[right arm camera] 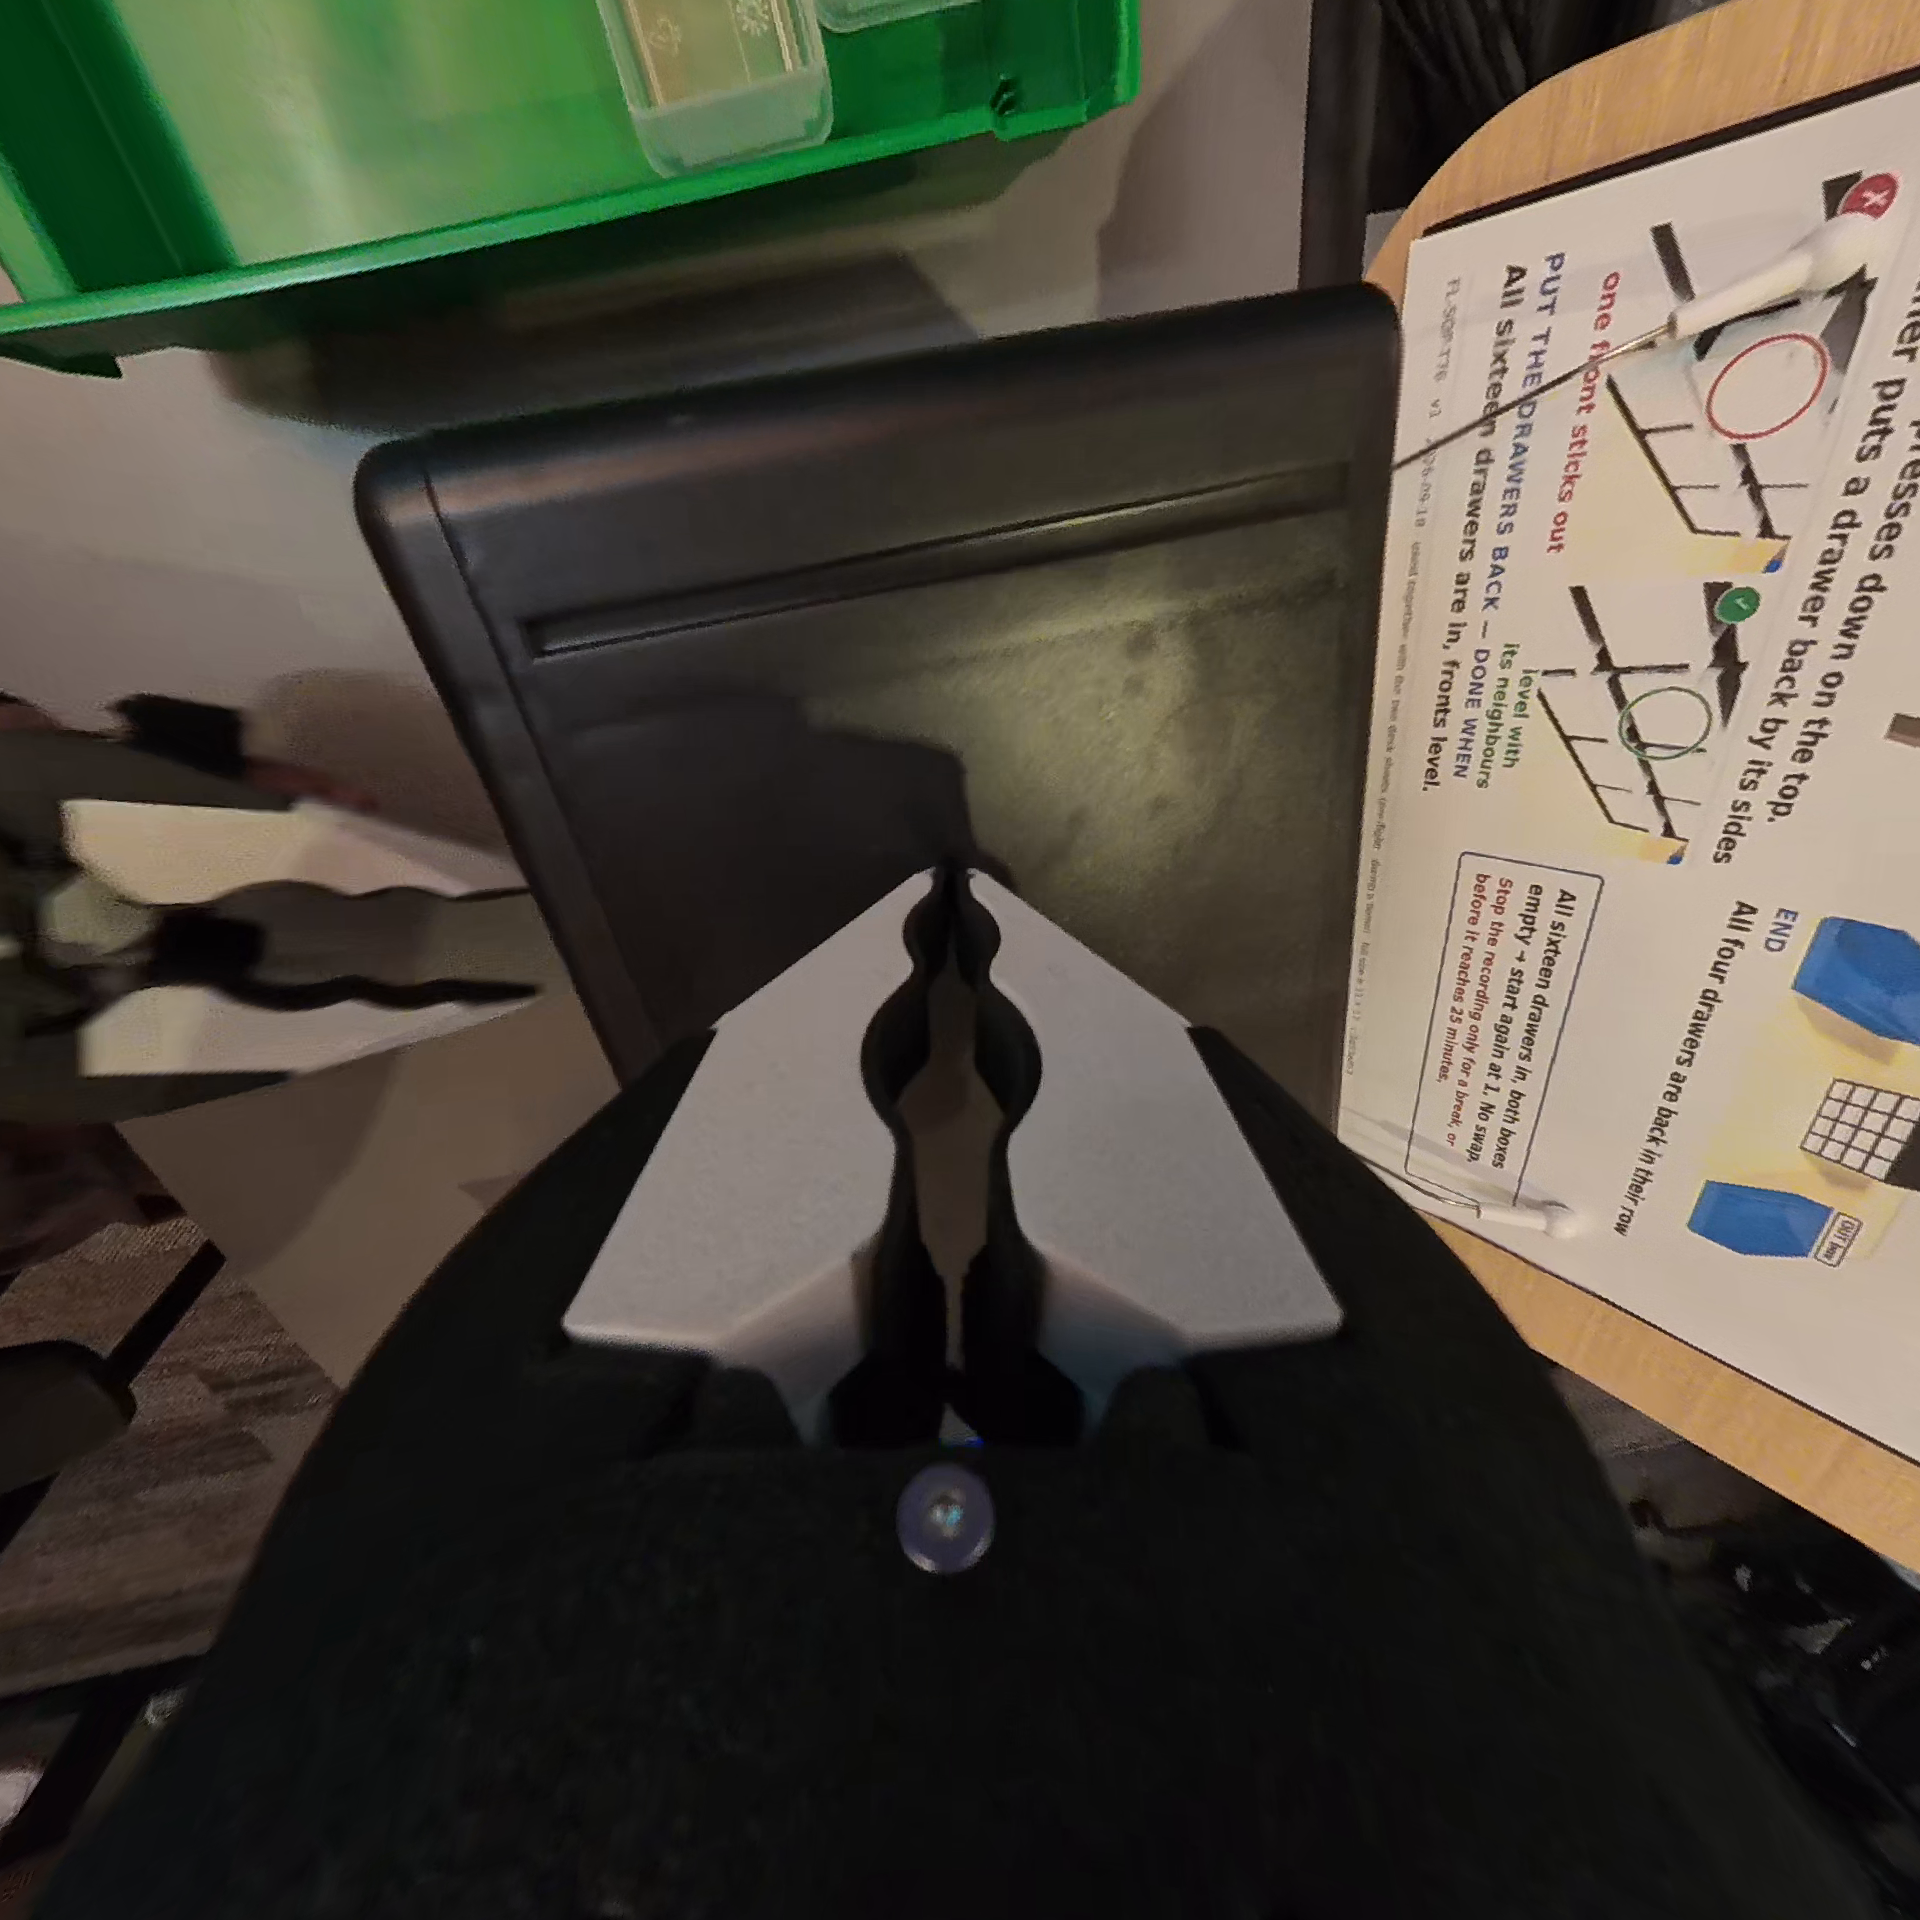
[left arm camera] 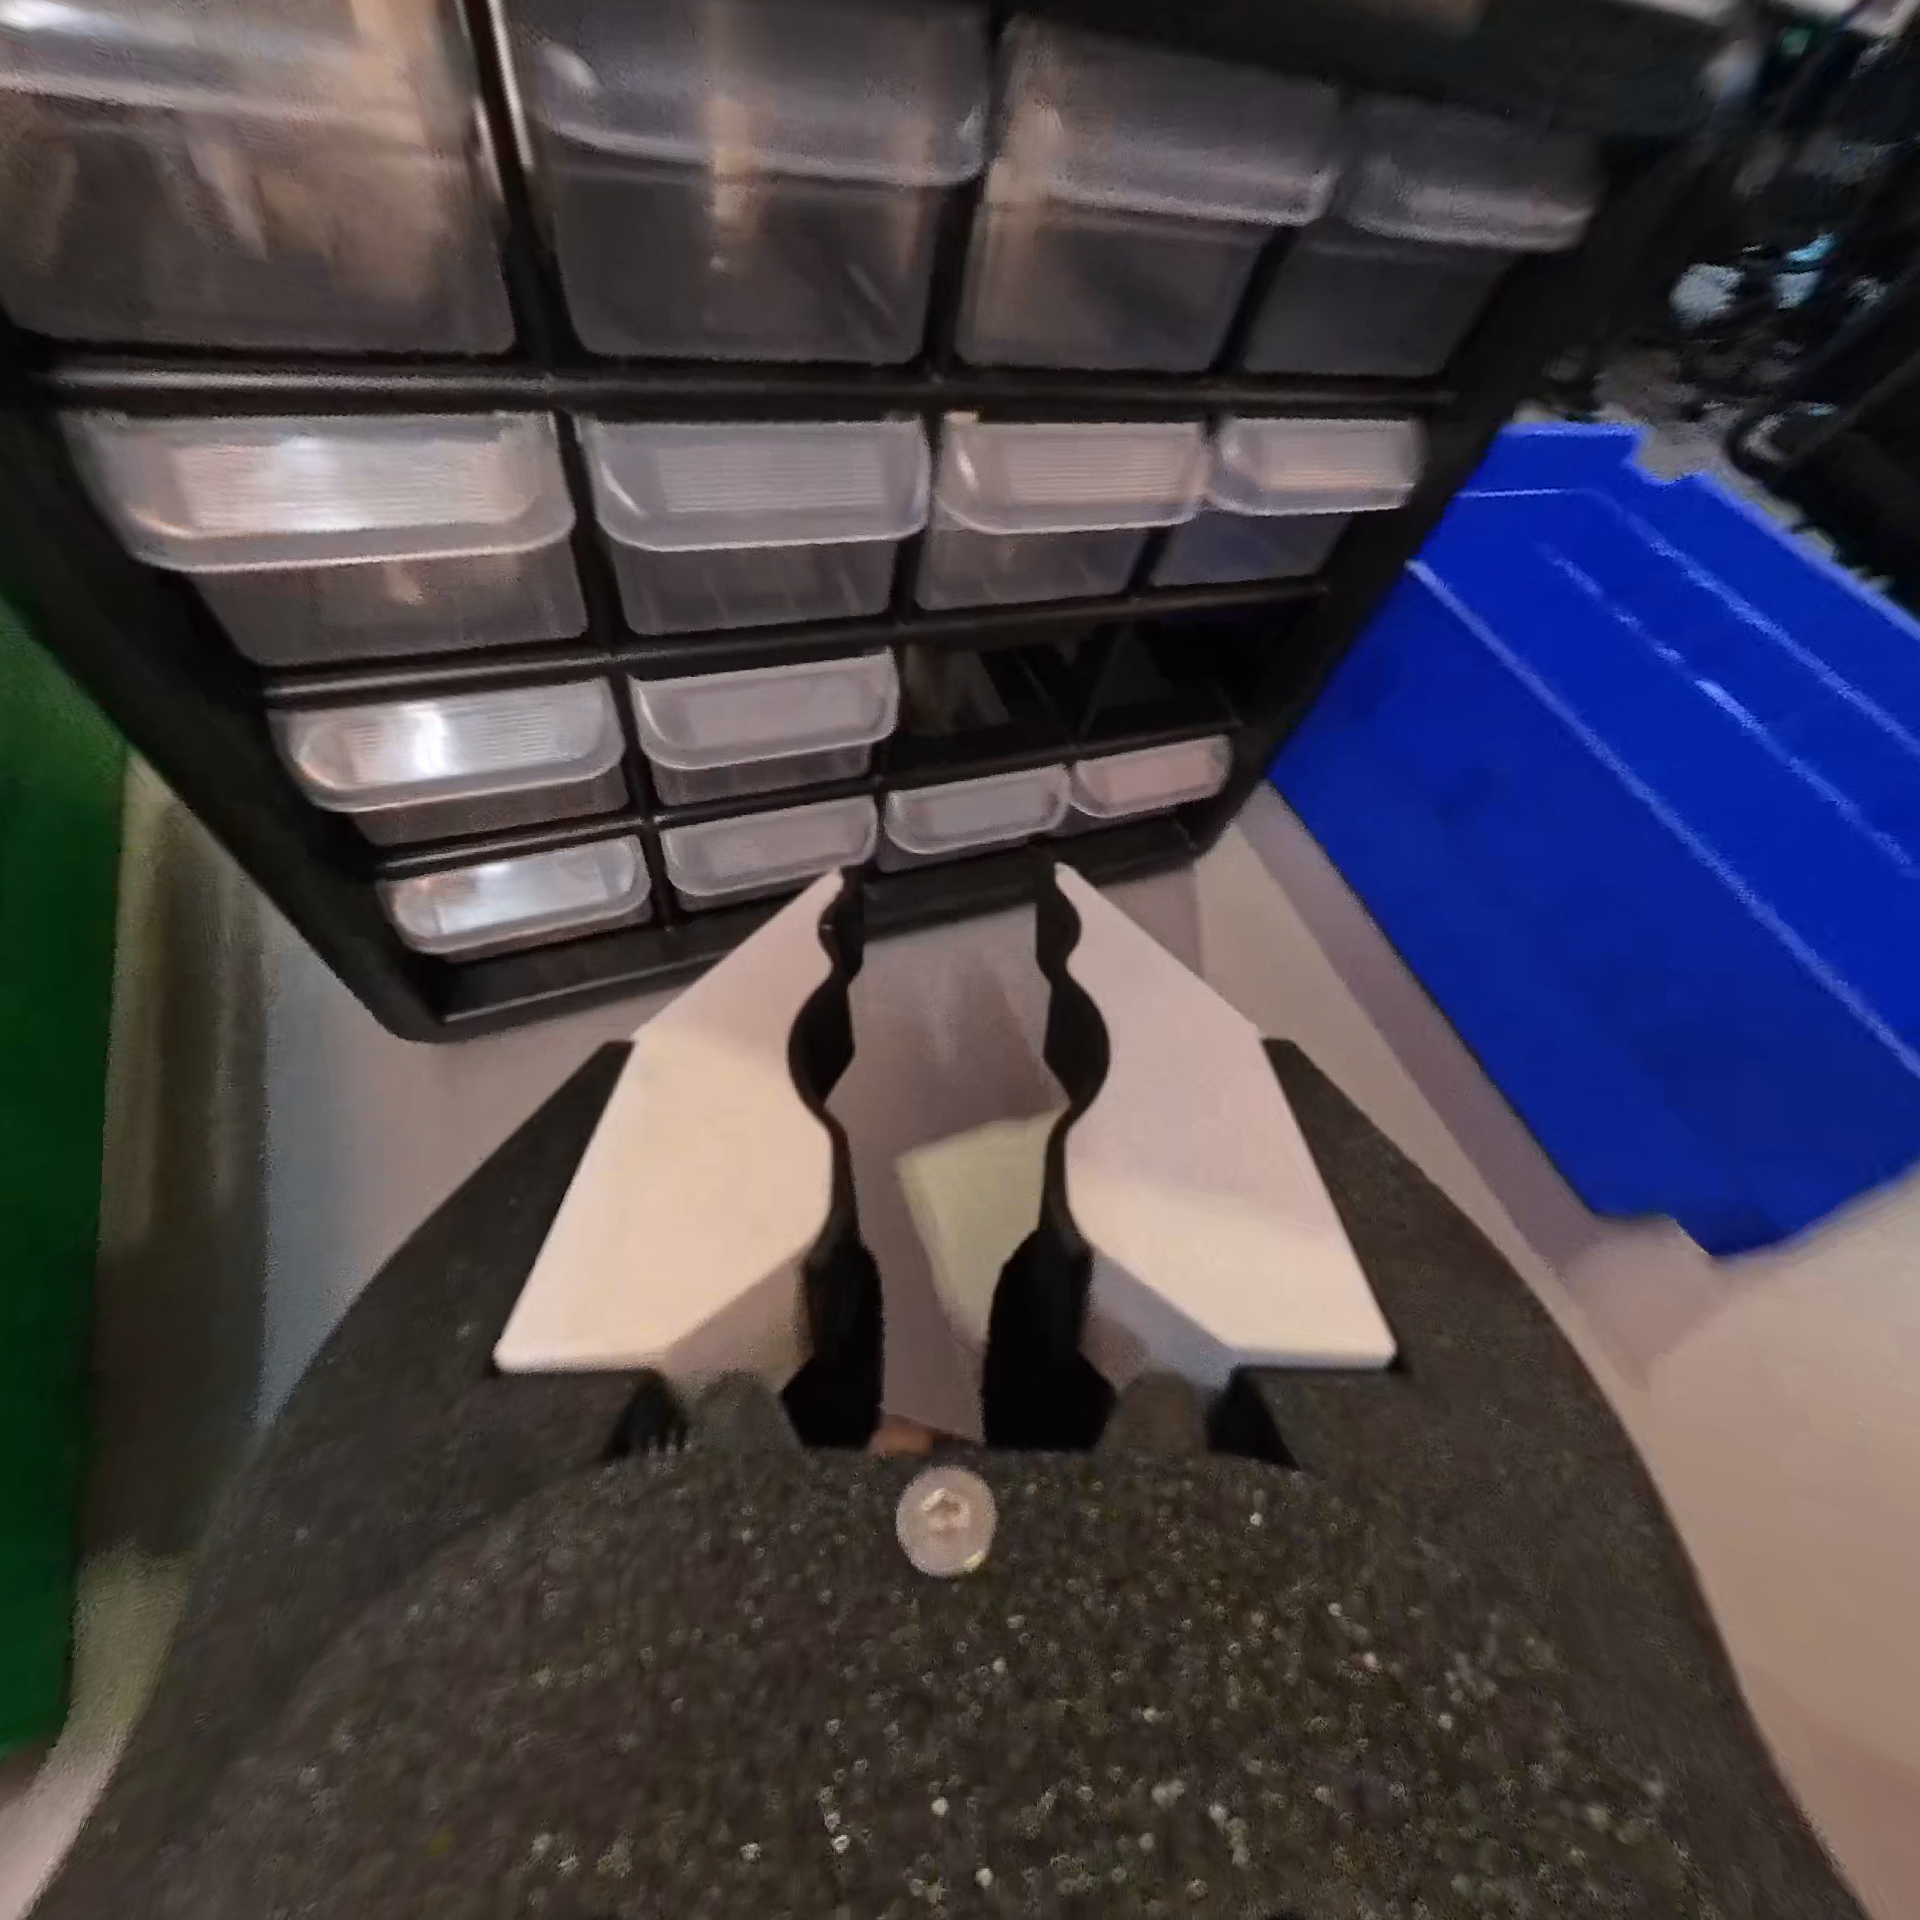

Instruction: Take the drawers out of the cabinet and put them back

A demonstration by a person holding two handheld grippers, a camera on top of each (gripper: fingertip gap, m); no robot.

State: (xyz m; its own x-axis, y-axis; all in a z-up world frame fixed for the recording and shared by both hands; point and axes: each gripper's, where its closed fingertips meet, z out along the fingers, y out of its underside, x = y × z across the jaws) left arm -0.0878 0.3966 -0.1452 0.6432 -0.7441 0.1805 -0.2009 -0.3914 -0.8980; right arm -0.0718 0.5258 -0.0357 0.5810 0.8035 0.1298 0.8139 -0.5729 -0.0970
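The black cabinet stands close in front in the left wrist view, with several clear drawers in its rows. Two slots in the third row are empty. My left gripper is open and empty, its tips low in front of the bottom row. In the right wrist view I look down on the cabinet's black top. My right gripper is shut and empty, its tips at that top surface. A clear drawer lies in a green bin beyond the cabinet. The left gripper shows at the left.
A blue bin stands right of the cabinet, close to its side. The green bin is at the left edge. A printed instruction sheet lies on a wooden tabletop beside the cabinet.
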